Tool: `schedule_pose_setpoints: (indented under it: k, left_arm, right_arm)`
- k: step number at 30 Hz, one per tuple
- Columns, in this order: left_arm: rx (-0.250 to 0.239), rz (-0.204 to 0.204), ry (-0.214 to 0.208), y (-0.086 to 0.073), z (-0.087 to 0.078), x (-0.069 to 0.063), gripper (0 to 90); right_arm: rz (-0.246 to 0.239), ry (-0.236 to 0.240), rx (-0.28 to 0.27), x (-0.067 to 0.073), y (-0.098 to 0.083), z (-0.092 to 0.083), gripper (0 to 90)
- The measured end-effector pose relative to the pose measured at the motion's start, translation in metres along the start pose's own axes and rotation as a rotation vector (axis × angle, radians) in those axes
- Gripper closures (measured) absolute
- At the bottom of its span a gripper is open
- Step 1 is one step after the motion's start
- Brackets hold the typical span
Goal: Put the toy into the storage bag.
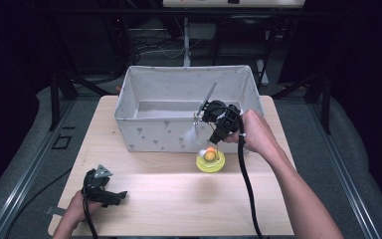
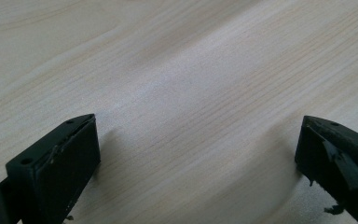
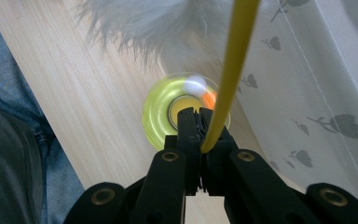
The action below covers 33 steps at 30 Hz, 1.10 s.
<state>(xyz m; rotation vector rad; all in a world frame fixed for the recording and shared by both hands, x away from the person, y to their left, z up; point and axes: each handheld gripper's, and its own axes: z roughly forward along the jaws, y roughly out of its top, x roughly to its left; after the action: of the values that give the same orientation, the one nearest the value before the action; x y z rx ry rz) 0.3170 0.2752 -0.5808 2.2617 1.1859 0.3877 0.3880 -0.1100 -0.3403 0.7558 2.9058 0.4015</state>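
Note:
My right gripper [image 3: 200, 117] is shut on a thin yellow stick [image 3: 230, 60] that runs up and away from its jaws. White fluff [image 3: 158, 25] hangs near the stick's far part. Below the jaws, a yellow-green disc [image 3: 156, 116] with a white and an orange ball lies on the table. In the high view the right gripper [image 1: 215, 139] hovers just above the disc [image 1: 210, 162], close to the bin's front wall, with the fluff [image 1: 191, 133] beside it. My left gripper [image 1: 118, 195] rests open at the table's near left, its jaws [image 2: 198, 154] wide over bare wood.
A white fabric bin [image 1: 154, 132] with a small grey print stands at the back of the wooden table [image 1: 179, 199], its wall right behind the disc. A black cable [image 1: 246, 184] trails from the right gripper toward the near edge.

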Motion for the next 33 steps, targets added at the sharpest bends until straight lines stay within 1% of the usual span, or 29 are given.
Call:
schedule_pose_setpoints:
  k: [9,14,17,18,24,25,27,28,29,33]
  left_arm:
    - [0.001,0.003,0.000,0.000,0.000,0.000,0.0]
    - [0.000,0.002,0.001,0.000,0.000,0.000,0.0]
    - [0.000,0.002,0.001,0.000,0.000,0.000,0.0]
    - [-0.001,0.002,0.001,0.000,0.000,0.000,0.0]
    - [-0.002,0.002,0.001,0.000,0.000,0.000,0.0]
    - [0.006,0.003,-0.007,0.000,-0.001,0.001,0.0]
    - [0.006,0.003,-0.007,0.000,-0.001,0.001,0.0]
    - [0.007,0.003,-0.007,0.000,-0.001,0.001,0.0]
    - [0.006,0.003,-0.007,0.000,-0.001,0.001,0.0]
    - [0.007,0.003,-0.007,0.000,-0.001,0.001,0.0]
  right_arm:
    - [0.003,-0.003,0.003,-0.003,0.003,-0.012,87.8]
    - [-0.004,-0.003,-0.004,-0.005,0.005,-0.017,87.9]
    - [-0.009,-0.008,0.003,-0.005,0.007,-0.022,87.8]
    - [-0.004,-0.006,-0.002,-0.004,0.008,-0.024,87.9]
    - [-0.009,-0.016,-0.009,-0.004,0.011,-0.033,87.9]
    - [-0.011,-0.016,-0.006,-0.004,0.012,-0.035,87.9]
    - [-0.008,-0.017,-0.014,-0.005,0.013,-0.037,87.8]
    - [-0.015,-0.018,-0.009,-0.005,0.013,-0.039,87.8]
    - [-0.010,-0.016,-0.011,-0.005,0.014,-0.040,87.8]
    - [-0.013,-0.020,-0.016,-0.006,0.016,-0.045,87.8]
